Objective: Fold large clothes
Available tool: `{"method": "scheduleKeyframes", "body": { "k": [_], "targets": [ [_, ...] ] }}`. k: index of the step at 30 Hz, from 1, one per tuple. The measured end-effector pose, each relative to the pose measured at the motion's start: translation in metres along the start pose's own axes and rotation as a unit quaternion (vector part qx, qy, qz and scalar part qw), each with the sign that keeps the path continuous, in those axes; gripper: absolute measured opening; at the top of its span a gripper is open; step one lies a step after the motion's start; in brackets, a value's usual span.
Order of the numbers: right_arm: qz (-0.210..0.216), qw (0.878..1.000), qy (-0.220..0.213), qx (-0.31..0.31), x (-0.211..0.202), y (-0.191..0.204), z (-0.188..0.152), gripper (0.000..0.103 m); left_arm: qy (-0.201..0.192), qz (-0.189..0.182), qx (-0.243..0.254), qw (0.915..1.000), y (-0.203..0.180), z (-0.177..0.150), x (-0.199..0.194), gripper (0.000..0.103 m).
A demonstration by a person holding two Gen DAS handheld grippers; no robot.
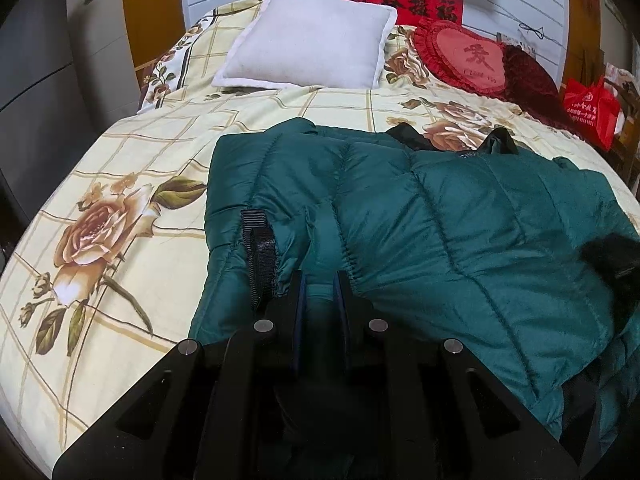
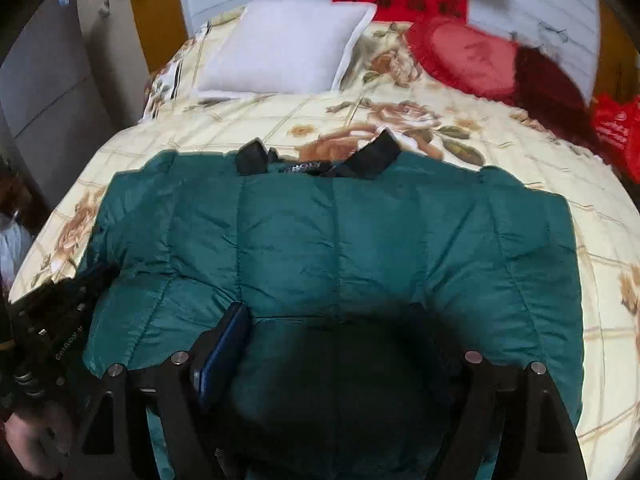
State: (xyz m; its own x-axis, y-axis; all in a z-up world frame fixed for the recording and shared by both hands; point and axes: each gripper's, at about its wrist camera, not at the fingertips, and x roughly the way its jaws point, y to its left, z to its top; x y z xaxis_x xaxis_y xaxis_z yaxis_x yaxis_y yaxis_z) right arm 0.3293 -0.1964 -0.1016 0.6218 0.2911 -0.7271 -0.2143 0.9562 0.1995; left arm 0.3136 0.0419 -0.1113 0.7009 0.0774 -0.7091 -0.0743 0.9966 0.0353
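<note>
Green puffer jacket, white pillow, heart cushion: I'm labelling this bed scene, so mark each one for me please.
green puffer jacket (image 2: 332,240), right wrist view, middle quilted panel.
white pillow (image 1: 308,40), left wrist view, centre of its face.
red heart cushion (image 1: 472,58), left wrist view, embroidered middle.

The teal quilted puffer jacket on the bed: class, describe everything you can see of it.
The teal quilted puffer jacket lies flat, back up, on the floral bedsheet, black-lined collar toward the pillows. Its shiny padded fabric is stitched into long channels. One sleeve is folded across the body, its cuff with a black hook-and-loop strap pinched in the left gripper. The right gripper is spread open over the near edge, with padded fabric bulging between its fingers.
</note>
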Motion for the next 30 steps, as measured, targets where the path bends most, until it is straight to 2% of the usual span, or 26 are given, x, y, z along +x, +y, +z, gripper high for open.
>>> {"method": "scheduleKeyframes", "body": {
  "k": [2, 4, 7, 9, 11, 13, 17, 18, 19, 20, 21, 26, 27, 30],
  "targets": [
    [0.012, 0.999, -0.024, 0.031, -0.029, -0.010, -0.004, 0.077, 0.000, -0.001, 0.002, 1.0000, 0.000, 0.001, 0.000, 0.014],
    [0.007, 0.998, -0.039, 0.044, -0.069, -0.024, -0.015, 0.077, 0.011, -0.019, -0.003, 0.9997, 0.005, 0.003, -0.005, 0.014],
    [-0.013, 0.999, -0.030, 0.024, -0.124, -0.039, -0.041, 0.077, 0.035, -0.072, -0.020, 0.9966, 0.023, 0.008, -0.033, 0.014],
    [-0.026, 0.999, -0.036, 0.008, -0.155, -0.049, -0.056, 0.077, 0.024, -0.083, -0.021, 0.9960, 0.039, 0.005, -0.064, 0.014],
    [-0.038, 0.999, -0.028, -0.003, -0.188, -0.060, -0.079, 0.077, 0.018, -0.071, -0.015, 0.9972, 0.054, -0.003, -0.092, 0.014],
    [-0.039, 0.999, -0.010, -0.005, -0.217, -0.072, -0.108, 0.077, 0.023, -0.079, -0.009, 0.9966, 0.074, -0.018, -0.121, 0.014],
    [-0.019, 0.999, 0.033, 0.014, -0.232, -0.087, -0.161, 0.081, 0.023, -0.080, -0.013, 0.9964, 0.105, -0.057, -0.168, 0.015],
    [-0.020, 0.999, 0.041, 0.020, -0.234, -0.091, -0.177, 0.081, 0.024, -0.083, -0.018, 0.9961, 0.112, -0.070, -0.177, 0.018],
    [-0.025, 0.998, 0.044, 0.025, -0.235, -0.096, -0.192, 0.081, 0.026, -0.085, -0.026, 0.9957, 0.118, -0.085, -0.185, 0.039],
    [-0.028, 0.998, 0.045, 0.031, -0.231, -0.099, -0.202, 0.081, 0.026, -0.090, -0.032, 0.9951, 0.121, -0.096, -0.190, 0.066],
    [-0.026, 0.997, 0.052, 0.044, -0.228, -0.104, -0.217, 0.081, 0.019, -0.095, -0.034, 0.9947, 0.125, -0.111, -0.196, 0.073],
    [0.023, 0.993, 0.062, 0.102, -0.205, -0.116, -0.263, 0.081, 0.022, -0.102, -0.028, 0.9941, 0.127, -0.163, -0.207, 0.074],
    [0.024, 0.994, 0.034, 0.102, -0.208, -0.113, -0.269, 0.084, 0.020, -0.107, -0.029, 0.9936, 0.127, -0.173, -0.209, 0.074],
    [0.060, 0.993, -0.005, 0.102, -0.213, -0.104, -0.279, 0.085, 0.033, -0.144, -0.041, 0.9882, 0.127, -0.198, -0.211, 0.074]
  ]
}}
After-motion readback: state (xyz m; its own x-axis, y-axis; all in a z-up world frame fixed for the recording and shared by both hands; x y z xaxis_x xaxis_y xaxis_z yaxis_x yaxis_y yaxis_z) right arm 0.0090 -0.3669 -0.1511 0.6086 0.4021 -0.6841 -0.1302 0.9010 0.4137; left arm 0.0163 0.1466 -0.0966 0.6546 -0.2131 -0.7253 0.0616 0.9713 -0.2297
